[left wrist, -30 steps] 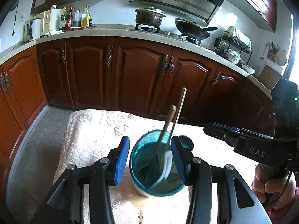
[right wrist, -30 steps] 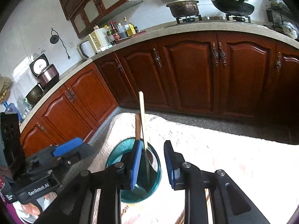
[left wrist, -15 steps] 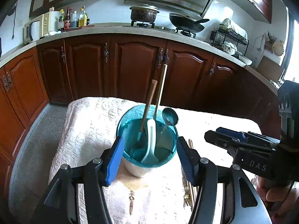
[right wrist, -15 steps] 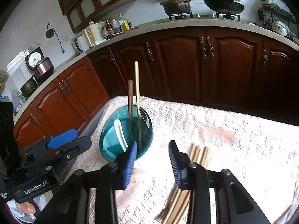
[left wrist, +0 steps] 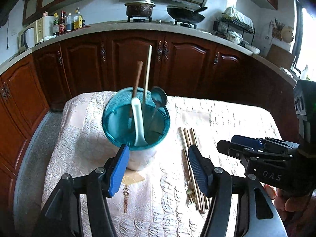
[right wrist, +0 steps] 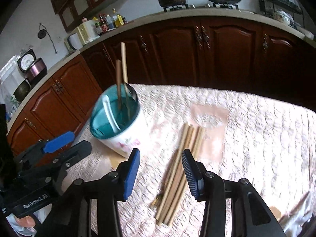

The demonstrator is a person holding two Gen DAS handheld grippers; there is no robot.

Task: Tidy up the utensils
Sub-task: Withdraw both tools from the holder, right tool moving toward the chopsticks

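Only from the right wrist do we see the floral print on the utensil cup [right wrist: 126, 136]; the left wrist view shows inside it: a white spoon [left wrist: 137, 122], a metal ladle [left wrist: 159, 98] and two sticks. Chopsticks [right wrist: 177, 171] lie mid-table on the cloth (perhaps five). Left gripper [left wrist: 158, 167] and right gripper [right wrist: 161, 171] gape wide, holding nothing.
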